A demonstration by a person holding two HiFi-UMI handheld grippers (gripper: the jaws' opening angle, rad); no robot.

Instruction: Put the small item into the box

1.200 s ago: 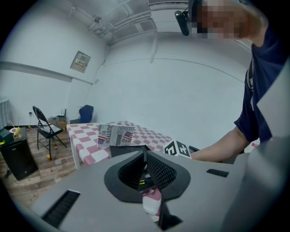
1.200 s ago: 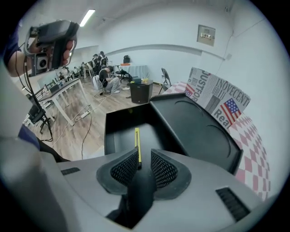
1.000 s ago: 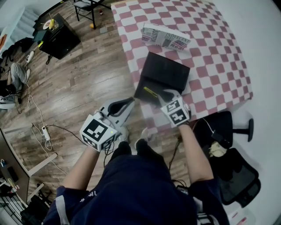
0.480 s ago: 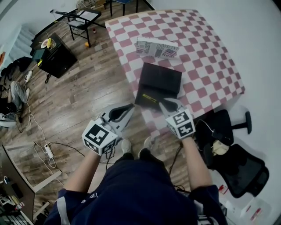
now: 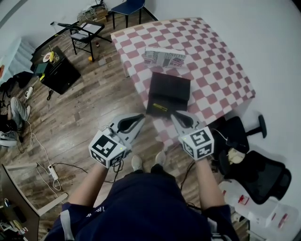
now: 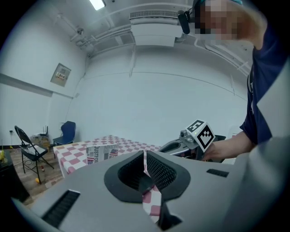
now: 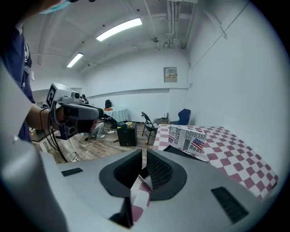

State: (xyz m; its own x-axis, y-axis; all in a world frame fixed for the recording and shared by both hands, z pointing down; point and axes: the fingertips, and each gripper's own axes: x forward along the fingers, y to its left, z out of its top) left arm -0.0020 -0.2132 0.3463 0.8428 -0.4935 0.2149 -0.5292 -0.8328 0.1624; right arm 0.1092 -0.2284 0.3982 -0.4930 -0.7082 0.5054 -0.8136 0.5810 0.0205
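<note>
A black flat box (image 5: 169, 92) with a yellow strip (image 5: 160, 107) on its near edge lies on the checkered table (image 5: 221, 75). Behind it stands a newspaper-print box (image 5: 164, 57), which also shows as the newspaper-print box (image 6: 102, 153) and the newspaper-print box (image 7: 188, 138) in the gripper views. My left gripper (image 5: 141, 116) hangs over the floor, left of the table corner, its jaws shut on nothing. My right gripper (image 5: 174, 116) is just short of the black box's near edge, shut and empty. I cannot make out a small item.
A black office chair (image 5: 254, 174) stands to the right of the table. A folding chair (image 5: 80, 30), a black cabinet (image 5: 59, 73) and cables (image 5: 49, 172) are on the wooden floor to the left. A blue chair (image 5: 127, 7) stands behind the table.
Both grippers have drawn back toward the person. The right gripper, which was at the black box's near edge, is now clear of it. The view has pulled back from the table.
</note>
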